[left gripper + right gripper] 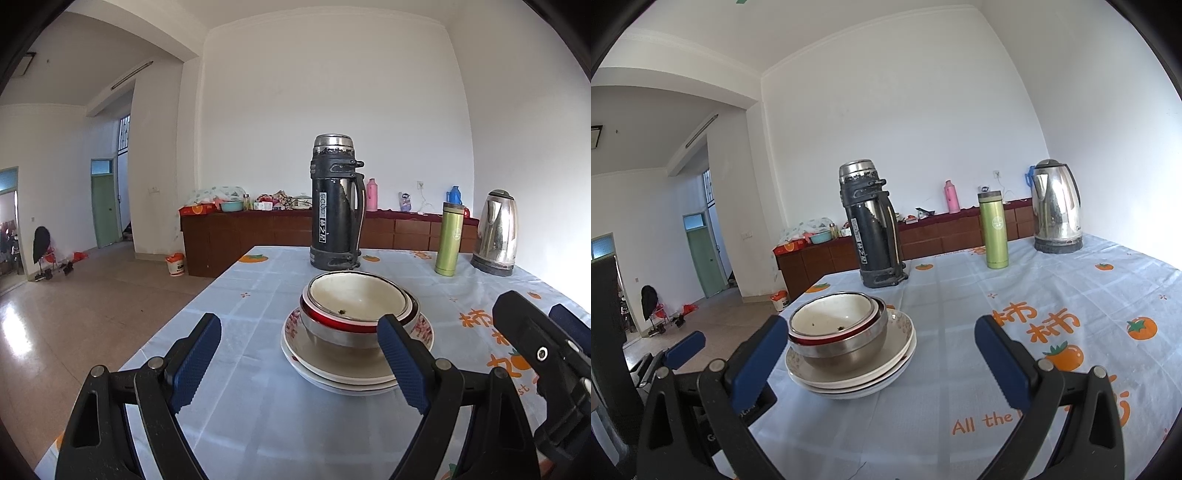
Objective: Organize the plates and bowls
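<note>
A stack stands on the table: several white plates at the bottom, a steel bowl on them, and a white bowl with a red outside nested on top. The same plates, steel bowl and white bowl show in the right wrist view. My left gripper is open and empty, just in front of the stack. My right gripper is open and empty, with the stack near its left finger. The right gripper also shows at the right edge of the left wrist view.
A light blue tablecloth with orange fruit prints covers the table. Behind the stack stand a tall black thermos, a green bottle and a steel kettle. The table's left edge drops to the floor.
</note>
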A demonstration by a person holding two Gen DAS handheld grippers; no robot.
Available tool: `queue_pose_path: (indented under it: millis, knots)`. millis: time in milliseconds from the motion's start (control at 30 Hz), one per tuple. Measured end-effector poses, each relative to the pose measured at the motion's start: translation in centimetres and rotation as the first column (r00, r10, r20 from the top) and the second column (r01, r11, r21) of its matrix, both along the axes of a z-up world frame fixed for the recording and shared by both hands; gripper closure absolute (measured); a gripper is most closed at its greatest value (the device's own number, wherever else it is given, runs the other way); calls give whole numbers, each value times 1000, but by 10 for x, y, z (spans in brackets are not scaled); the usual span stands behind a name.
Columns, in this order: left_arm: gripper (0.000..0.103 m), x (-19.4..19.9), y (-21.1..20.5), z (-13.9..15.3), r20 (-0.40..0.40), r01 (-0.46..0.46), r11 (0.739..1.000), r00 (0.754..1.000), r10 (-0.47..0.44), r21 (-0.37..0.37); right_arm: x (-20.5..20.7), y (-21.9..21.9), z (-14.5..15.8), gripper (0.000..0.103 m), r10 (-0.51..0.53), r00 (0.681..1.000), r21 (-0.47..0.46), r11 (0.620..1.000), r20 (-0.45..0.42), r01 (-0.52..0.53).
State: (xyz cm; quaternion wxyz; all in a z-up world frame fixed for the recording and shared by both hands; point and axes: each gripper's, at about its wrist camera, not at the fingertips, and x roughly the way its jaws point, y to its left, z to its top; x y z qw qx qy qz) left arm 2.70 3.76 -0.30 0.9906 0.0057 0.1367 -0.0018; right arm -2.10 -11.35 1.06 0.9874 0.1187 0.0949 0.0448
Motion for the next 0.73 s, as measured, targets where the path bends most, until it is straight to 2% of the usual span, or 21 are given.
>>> queue_pose_path:
  millis: [333,500,733]
  knots:
    - [15,-2,-3,0,5,20,1000,1000,-20,17,1,1,1,0,-1,1000,0,1000,2,1]
    - [15,-7,-9,1,27,26,998,999,-28,51,1,1,0,0,-1,1000,-3,1000,1,1]
    - [15,-4,-6,1,12,28,999,1000,-28,28,1,2,-1,0,-2,1000,-3,1000,-8,2]
